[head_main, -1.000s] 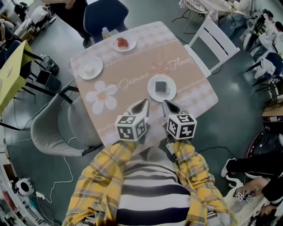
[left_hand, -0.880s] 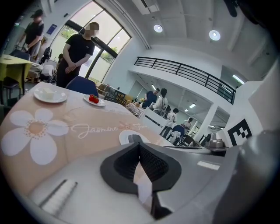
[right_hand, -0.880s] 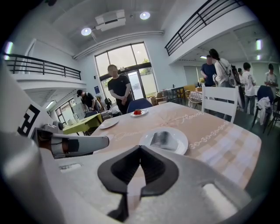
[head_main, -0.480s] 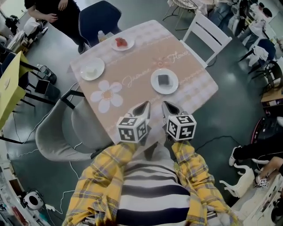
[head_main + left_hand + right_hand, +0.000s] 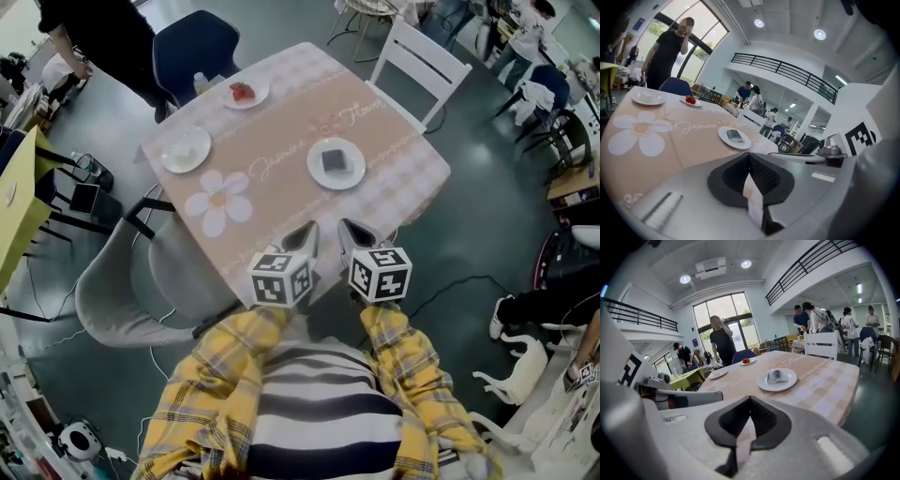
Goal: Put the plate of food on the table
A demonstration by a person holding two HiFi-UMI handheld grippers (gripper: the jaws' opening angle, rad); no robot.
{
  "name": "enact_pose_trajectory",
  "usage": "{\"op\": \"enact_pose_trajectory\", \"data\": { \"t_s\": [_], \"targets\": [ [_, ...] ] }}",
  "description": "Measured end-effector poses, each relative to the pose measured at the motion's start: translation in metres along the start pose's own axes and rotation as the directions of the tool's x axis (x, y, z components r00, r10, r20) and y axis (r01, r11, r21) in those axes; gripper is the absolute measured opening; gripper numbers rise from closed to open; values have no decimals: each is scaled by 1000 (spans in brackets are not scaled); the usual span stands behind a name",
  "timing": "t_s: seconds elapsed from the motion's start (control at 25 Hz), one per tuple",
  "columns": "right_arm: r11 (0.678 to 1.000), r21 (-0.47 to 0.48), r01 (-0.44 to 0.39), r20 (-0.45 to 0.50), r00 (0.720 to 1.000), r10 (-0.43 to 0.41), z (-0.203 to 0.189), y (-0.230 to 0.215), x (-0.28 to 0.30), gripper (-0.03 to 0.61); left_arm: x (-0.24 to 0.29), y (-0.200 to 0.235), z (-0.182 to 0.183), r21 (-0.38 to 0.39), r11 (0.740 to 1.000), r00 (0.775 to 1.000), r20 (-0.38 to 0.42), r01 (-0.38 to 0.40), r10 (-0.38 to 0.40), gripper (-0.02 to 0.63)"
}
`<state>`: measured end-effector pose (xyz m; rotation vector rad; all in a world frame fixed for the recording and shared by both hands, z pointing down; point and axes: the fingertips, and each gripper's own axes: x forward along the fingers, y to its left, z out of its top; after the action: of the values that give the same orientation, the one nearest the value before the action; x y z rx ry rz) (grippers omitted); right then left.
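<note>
A white plate with a grey piece of food (image 5: 336,162) (image 5: 734,137) (image 5: 776,379) rests on the pink flower-print tablecloth (image 5: 281,178), right of the table's middle. Two other plates stand farther off: one with white food (image 5: 185,148) (image 5: 648,98) and one with red food (image 5: 246,91) (image 5: 746,361). My left gripper (image 5: 308,229) (image 5: 750,157) and right gripper (image 5: 346,228) (image 5: 750,402) hang side by side over the table's near edge, short of the grey-food plate. Both are shut and hold nothing.
A white chair (image 5: 419,64) stands at the far right side of the table, a grey chair (image 5: 122,281) at its left and a blue chair (image 5: 192,42) behind it. A person (image 5: 94,28) stands at the far left near a yellow table (image 5: 14,178). Cables lie on the floor.
The table and its plates have slid up and left in the head view, so the grey-food plate lies farther from my grippers. Both grippers stay shut and empty.
</note>
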<state>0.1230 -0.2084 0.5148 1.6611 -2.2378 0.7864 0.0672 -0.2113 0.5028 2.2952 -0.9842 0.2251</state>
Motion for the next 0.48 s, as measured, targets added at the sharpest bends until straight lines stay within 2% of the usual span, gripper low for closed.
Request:
{"op": "enact_pose_trajectory", "data": {
  "t_s": [0.48],
  "targets": [
    [1000, 14, -5, 1, 1000, 5, -38, -4, -63, -5, -17, -61, -46, 10, 1000, 1000, -19, 16, -16, -8]
  ]
}}
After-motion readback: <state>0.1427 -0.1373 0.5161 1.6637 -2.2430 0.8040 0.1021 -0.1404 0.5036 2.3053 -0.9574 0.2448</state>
